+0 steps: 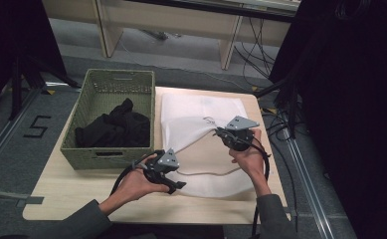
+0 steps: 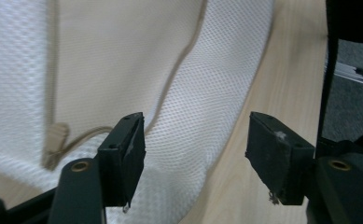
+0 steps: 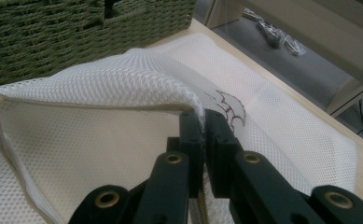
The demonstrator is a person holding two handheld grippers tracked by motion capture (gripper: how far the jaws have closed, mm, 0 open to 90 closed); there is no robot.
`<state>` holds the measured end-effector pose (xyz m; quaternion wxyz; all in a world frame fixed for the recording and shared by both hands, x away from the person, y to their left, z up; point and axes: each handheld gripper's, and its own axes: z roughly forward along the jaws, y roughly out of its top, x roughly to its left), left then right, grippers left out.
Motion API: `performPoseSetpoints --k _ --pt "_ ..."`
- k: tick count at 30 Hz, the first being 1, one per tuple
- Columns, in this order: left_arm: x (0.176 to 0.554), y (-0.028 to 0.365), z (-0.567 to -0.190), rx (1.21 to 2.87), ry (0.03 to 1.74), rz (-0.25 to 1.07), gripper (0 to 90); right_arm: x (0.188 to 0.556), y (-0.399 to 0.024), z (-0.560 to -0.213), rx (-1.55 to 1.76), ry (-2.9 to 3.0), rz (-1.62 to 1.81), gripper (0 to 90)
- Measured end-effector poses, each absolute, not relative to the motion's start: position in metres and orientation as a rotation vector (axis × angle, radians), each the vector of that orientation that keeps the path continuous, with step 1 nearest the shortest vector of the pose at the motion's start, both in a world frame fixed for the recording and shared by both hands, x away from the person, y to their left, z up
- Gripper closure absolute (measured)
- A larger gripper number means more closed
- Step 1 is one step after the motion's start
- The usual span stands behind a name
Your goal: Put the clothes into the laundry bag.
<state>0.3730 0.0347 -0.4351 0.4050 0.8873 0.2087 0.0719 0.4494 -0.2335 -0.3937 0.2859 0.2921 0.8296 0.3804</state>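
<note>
Your right gripper (image 3: 202, 122) is clamped on the top edge of the white mesh bag (image 1: 201, 149), lifting it off the table (image 1: 81, 199); the right gripper view shows the pinch close up. The high view adds the green basket (image 1: 81, 117) w/ black cloth (image 1: 114, 128), left of the bag. Your left gripper (image 2: 195, 158) has jaws apart, nothing between them, over the bag's near edge by the drawstring (image 2: 170, 88).

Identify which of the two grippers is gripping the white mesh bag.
The right gripper: its jaws are shut on the rim of the white mesh laundry bag. The left gripper stands open, holding nothing.
</note>
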Motion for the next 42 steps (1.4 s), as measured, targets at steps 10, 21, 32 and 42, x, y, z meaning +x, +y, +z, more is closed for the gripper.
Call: performPoseSetpoints --k 10,21,32,42 --pt "0.375 0.074 -0.407 2.198 0.595 0.218 31.6 0.449 -0.233 -0.393 0.765 2.208 1.02 87.3" --pt "0.419 0.167 -0.357 2.115 0.816 0.441 23.0 0.448 -0.232 -0.393 0.773 2.203 1.022 87.4" --pt "0.476 0.209 -0.372 2.13 1.047 0.494 18.5 0.449 -0.232 -0.395 0.746 2.214 0.998 87.3" --pt "0.522 0.215 -0.396 2.081 1.254 0.429 16.4 0.449 -0.23 -0.399 0.736 2.226 0.977 87.4"
